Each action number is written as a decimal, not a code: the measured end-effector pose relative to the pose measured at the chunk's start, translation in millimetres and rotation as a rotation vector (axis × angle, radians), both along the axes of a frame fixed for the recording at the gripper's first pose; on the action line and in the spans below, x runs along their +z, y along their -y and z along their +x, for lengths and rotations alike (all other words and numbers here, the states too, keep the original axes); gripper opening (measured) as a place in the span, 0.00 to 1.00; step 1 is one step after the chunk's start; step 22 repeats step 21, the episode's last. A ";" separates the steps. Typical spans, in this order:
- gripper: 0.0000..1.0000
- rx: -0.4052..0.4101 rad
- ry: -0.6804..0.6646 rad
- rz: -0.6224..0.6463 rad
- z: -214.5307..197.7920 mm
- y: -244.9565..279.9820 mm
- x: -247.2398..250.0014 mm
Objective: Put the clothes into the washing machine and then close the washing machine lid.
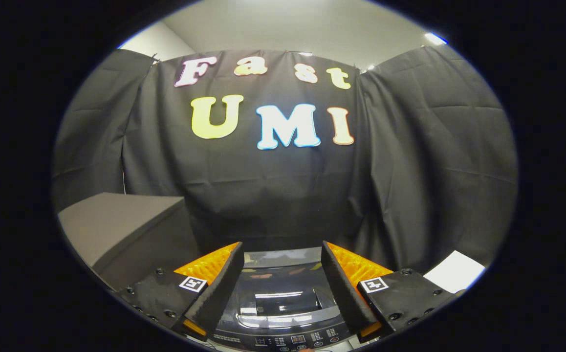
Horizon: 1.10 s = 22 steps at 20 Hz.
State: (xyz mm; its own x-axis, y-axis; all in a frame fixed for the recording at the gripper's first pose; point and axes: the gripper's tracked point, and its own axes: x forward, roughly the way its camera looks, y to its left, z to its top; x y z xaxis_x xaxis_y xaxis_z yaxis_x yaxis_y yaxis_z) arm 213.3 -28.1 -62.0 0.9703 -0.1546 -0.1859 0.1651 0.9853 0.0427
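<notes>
The gripper (282, 252), fingers spread with nothing between them, covers both sides of the washing machine lid (283, 298). The control panel (290, 339) is cut off below, its markings too small to make out. A grey block (117, 230) and a white sheet (454, 271) run out of sight at the sides.

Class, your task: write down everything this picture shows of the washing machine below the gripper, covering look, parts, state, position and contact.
The top-loading washing machine sits below and between the gripper, whose fingers are spread open and hold nothing. Its dark, glossy, glass-like lid lies flat and looks closed, mirroring ceiling lights. A grey rear edge runs along the black cloth wall. Nearest the camera is a control panel with small buttons and a display. A grey box-like surface stands to its left. Nothing visibly touches it.
</notes>
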 end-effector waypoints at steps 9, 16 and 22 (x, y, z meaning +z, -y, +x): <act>0.98 -0.012 0.117 -0.090 -81.1 15.1 72.7; 0.98 0.040 0.153 -0.058 -149.1 16.3 80.2; 0.98 0.071 0.151 -0.046 -181.5 15.7 73.8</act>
